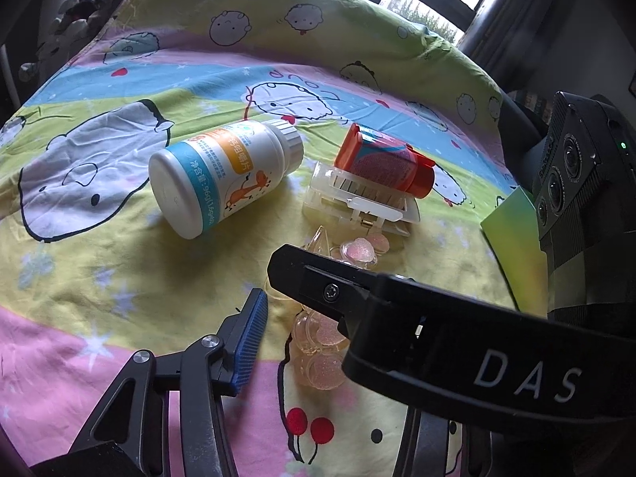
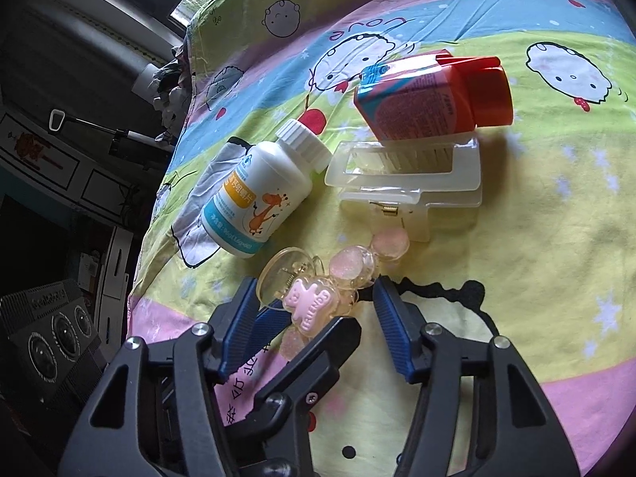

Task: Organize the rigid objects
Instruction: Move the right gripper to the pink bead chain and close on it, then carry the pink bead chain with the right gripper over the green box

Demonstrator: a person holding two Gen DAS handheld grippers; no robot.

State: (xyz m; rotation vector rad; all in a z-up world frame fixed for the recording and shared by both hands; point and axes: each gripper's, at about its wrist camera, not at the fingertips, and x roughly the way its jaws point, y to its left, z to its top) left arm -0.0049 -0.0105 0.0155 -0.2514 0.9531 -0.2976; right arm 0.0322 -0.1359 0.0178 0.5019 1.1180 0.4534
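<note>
A pink and clear hair clip (image 2: 314, 302) marked "FRIENDS" lies on the cartoon bedsheet (image 2: 536, 206), between the blue pads of my right gripper (image 2: 314, 284). Small gaps show at both pads, so it stands open. In the left wrist view the same clip (image 1: 318, 353) sits right of the left gripper's (image 1: 318, 310) blue pad (image 1: 250, 338), not touching it. The right gripper's black finger (image 1: 357, 294) crosses over the clip and hides the left gripper's other finger. A black finger (image 2: 318, 349) of the left gripper lies over the clip's near end.
Beyond the clip a white pill bottle (image 2: 262, 194) lies on its side. A red-capped container (image 2: 429, 95) rests on a large clear claw clip (image 2: 405, 183). A green card (image 1: 512, 230) lies at the right. The bed's edge drops off at the left (image 2: 159, 198).
</note>
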